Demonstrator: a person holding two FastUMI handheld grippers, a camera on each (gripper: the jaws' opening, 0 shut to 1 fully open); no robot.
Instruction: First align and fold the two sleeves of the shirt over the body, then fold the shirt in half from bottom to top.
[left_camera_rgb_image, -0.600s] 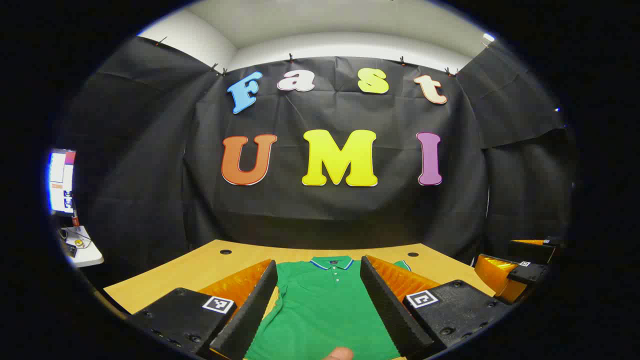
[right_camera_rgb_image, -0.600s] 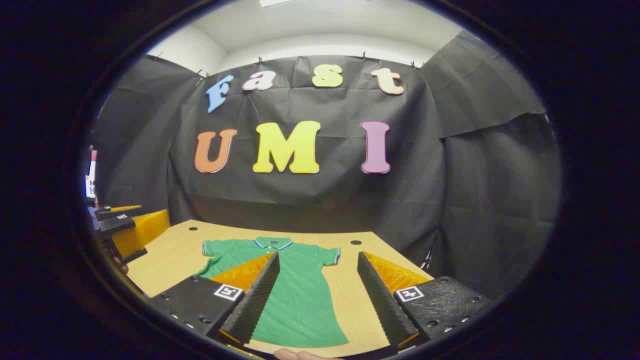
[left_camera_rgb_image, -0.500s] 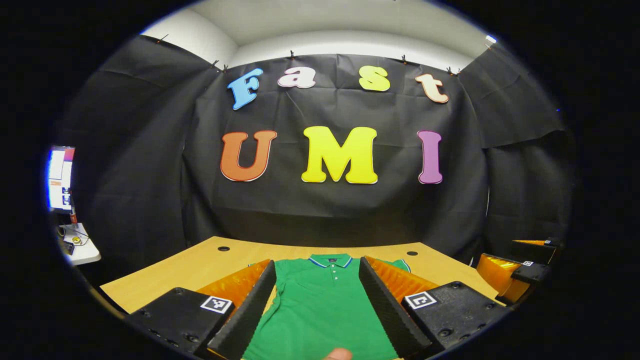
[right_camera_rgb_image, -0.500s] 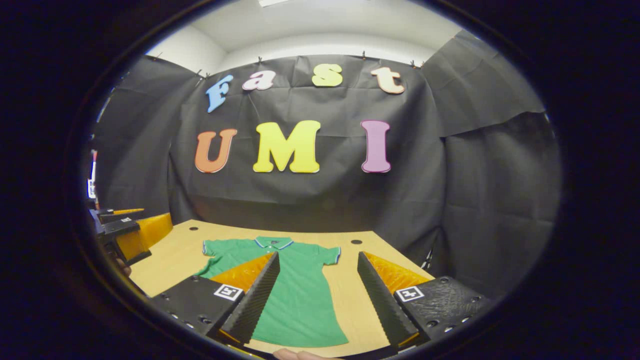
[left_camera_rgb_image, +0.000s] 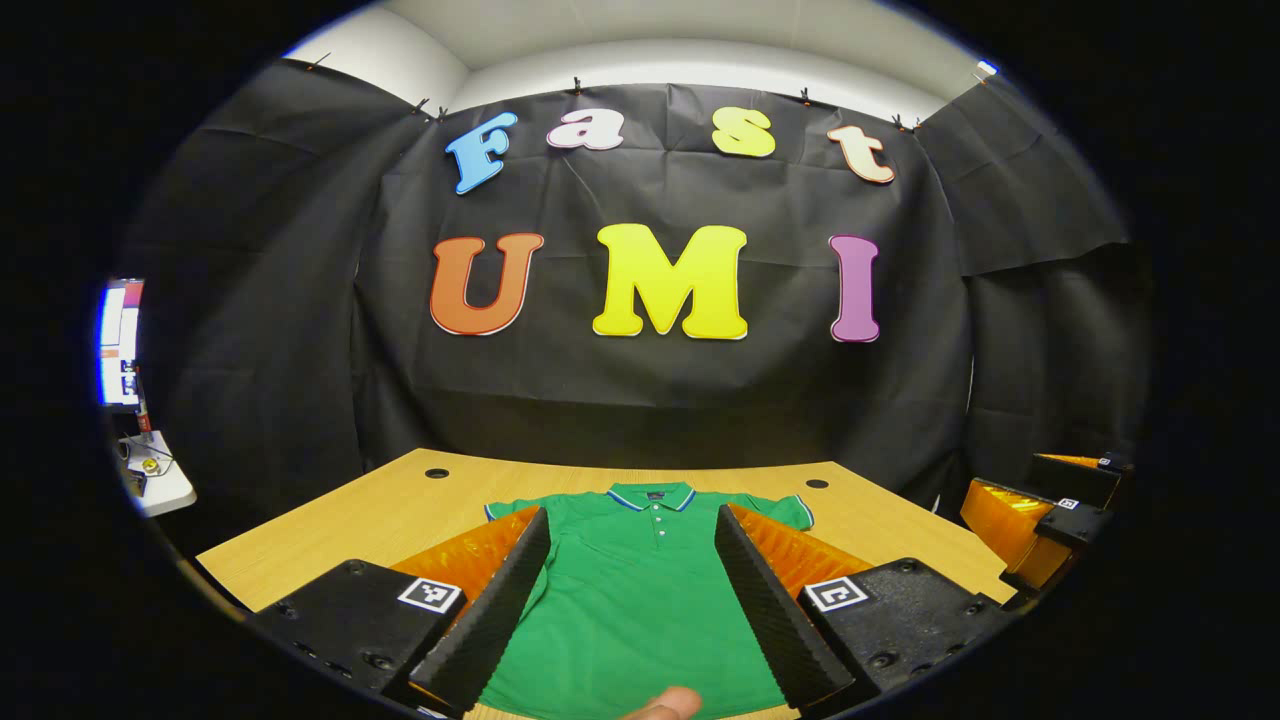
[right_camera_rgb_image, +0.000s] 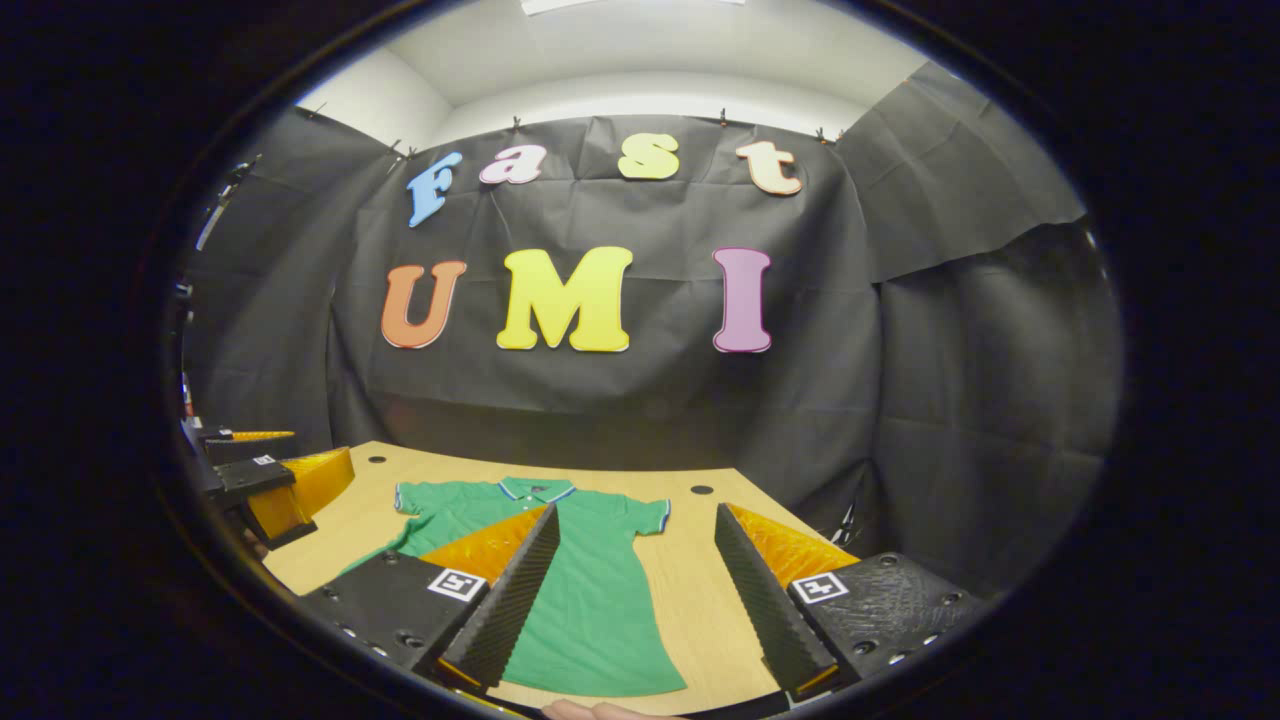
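The green short-sleeved polo shirt with the blue-trimmed collar (left_camera_rgb_image: 640, 590) was lying flat on the light wooden table (left_camera_rgb_image: 390, 525), collar toward the black cloth wall (left_camera_rgb_image: 660, 400) and hem toward the near edge. Both sleeves were spread out to the sides, so no folds done at this point.

The left gripper (left_camera_rgb_image: 632, 605) was hanging above the lower part of the shirt with its jaws spread wide, nothing between them, the shirt body showing through the gap. A fingertip of the person (left_camera_rgb_image: 665, 703) poked in at the bottom edge of the left gripper view.

The right gripper (right_camera_rgb_image: 635, 590) was wide open too and gripping nothing. In the right gripper view it sat over the shirt's right side: one finger over the green cloth, the other over bare table wood just beside the shirt (right_camera_rgb_image: 590, 600).

No boxes or bins anywhere on the table. Off to the side in the left gripper view was a small white side table (left_camera_rgb_image: 160, 485) with some small bits on it, too tiny to make out.
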